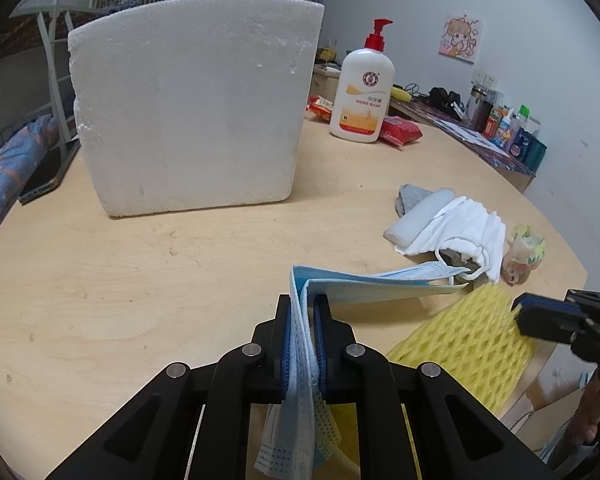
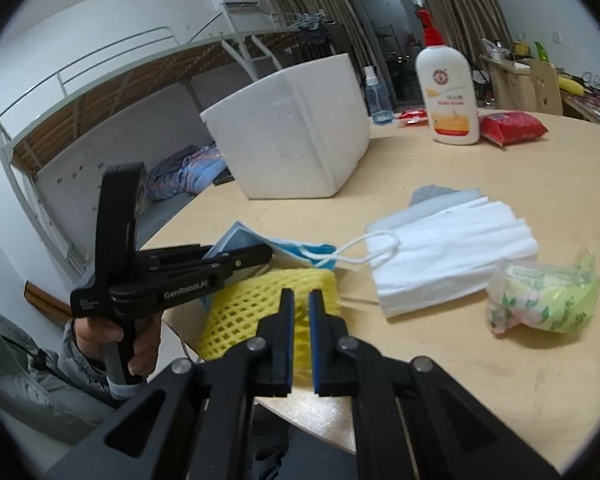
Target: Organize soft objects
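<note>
Blue mask (image 1: 364, 284) clamped in left hand-held gripper (image 1: 305, 334), lying rightward, right hand-held gripper (image 2: 301, 308) pinching yellow foam net (image 2: 260, 304).

The left black plastic two-finger gripper (image 1: 304, 320) is showing blue ribbed pads and round silver screws on its linkage arms. The right black two-finger gripper (image 2: 301, 300) is looking alike. White "GenRobot.AI" lettering is marking the left one's side; a grey padded sleeve (image 2: 72, 360) is covering the person's wrist.
</note>
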Tool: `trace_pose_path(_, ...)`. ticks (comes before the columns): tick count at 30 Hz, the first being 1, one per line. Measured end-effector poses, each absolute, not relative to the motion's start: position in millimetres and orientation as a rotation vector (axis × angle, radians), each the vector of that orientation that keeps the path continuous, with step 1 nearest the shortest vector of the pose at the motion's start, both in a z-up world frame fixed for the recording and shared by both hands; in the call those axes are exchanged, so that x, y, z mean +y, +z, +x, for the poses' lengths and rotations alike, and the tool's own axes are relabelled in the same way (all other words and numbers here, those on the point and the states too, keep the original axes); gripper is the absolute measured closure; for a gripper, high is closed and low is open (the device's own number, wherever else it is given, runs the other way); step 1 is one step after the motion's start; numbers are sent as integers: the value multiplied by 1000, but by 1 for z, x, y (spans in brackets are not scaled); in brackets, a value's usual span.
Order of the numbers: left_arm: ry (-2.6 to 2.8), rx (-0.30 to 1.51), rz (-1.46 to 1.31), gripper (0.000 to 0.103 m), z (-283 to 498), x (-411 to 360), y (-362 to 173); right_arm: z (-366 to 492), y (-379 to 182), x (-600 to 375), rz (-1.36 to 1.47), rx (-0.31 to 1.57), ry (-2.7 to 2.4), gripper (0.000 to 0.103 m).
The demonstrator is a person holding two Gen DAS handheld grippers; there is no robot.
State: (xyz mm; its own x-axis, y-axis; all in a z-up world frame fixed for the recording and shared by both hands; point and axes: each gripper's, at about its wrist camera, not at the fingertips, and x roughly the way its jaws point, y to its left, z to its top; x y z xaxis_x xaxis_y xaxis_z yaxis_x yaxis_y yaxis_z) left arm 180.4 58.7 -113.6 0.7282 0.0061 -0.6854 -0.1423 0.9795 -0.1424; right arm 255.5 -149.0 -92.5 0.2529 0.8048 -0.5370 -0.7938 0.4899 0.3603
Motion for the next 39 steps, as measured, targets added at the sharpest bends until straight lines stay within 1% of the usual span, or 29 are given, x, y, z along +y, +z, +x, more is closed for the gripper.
trace_pose_path(4,91,728,-185,95,177,60,-108,253,-87,-155,26,712,1072,94)
trace_pose_path(14,141,633,-187,95,162,75,-80,246,-61,-159,33,610,1071,94)
trace_pose_path(17,169,600,-188,95,157,81,-72,247,-60,-159,19,635,1061,93)
trace_pose_path(18,175,597,-186,95,157,83,-71,246,-62,-157,-3,644,1060,89)
trace_pose_path(19,182,594,-188,95,156,85,-70,242,-65,-154,-40,650,1061,83)
trace_pose_path(21,186,593,-190,95,153,87,-70,233,-71,-147,-114,652,1057,32)
trace_pose_path(22,188,594,-192,95,153,89,-71,228,-73,-144,-137,637,1049,24)
trace_pose_path(23,189,594,-193,95,152,89,-71,224,-74,-142,-149,628,1051,19)
trace_pose_path(36,203,566,-197,95,138,96,-66,224,-103,-106,-293,693,1052,20)
trace_pose_path(37,204,564,-196,95,137,96,-65,224,-106,-104,-309,697,1048,21)
trace_pose_path(39,206,557,-199,95,134,97,-64,225,-109,-101,-328,704,1035,30)
